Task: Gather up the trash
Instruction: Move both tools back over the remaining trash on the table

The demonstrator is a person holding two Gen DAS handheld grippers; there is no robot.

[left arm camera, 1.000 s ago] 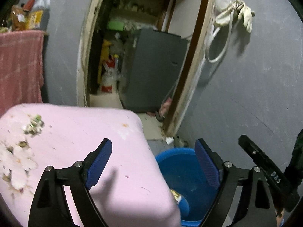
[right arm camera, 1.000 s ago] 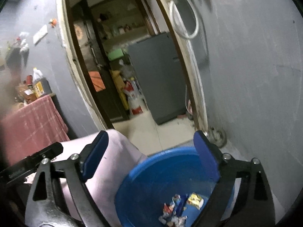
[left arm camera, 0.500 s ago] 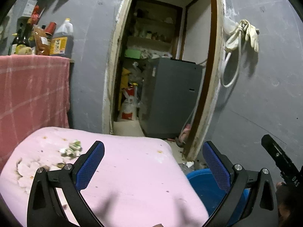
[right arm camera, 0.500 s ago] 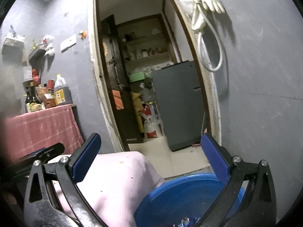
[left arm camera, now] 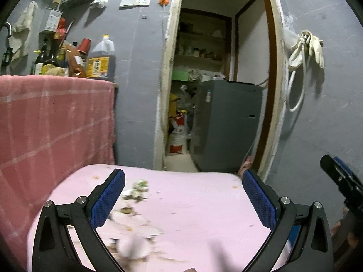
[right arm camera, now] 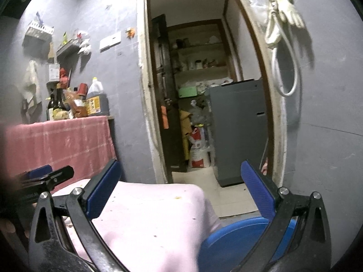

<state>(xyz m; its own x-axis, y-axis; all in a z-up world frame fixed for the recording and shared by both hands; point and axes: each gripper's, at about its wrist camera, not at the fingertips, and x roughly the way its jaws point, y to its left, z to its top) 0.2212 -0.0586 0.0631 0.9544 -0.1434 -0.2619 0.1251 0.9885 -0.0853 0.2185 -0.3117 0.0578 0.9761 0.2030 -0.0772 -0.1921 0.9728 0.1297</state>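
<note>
Left wrist view looks almost level across a pink-covered table [left arm camera: 204,204], and the scraps of trash [left arm camera: 136,190] lie on its left half, running from a small greenish-white clump near the far left part of the top down to a blurred pale heap by the near edge. The left gripper [left arm camera: 183,195] hangs over that near edge with its jaws spread as wide as they go, having just been opening, and nothing sits between the blue pads. The litter lies ahead and slightly to the left of its line, close under the left finger, and the strewn trail runs roughly from the near edge toward the far left corner, so a small swing left and a dip down would probably bring the pads astride it.

From the right wrist view, the right gripper [right arm camera: 179,188] is likewise held wide apart and empty, its jaws having just been opening too, and it looks over the table's right corner, where the cloth drapes down beside a blue basin [right arm camera: 229,233] standing below that edge. Almost no litter shows on the part of the top this camera sees, only a few small specks. I judge the left hand nearer to the trash and the right nearer to the basin.

The table cover looks soft and matte, with rounded corners. The scraps seem light, crumpled and irregular, like tissue and food bits, likely to squash or scatter when pinched. The basin is smooth moulded plastic with a round rim.
</note>
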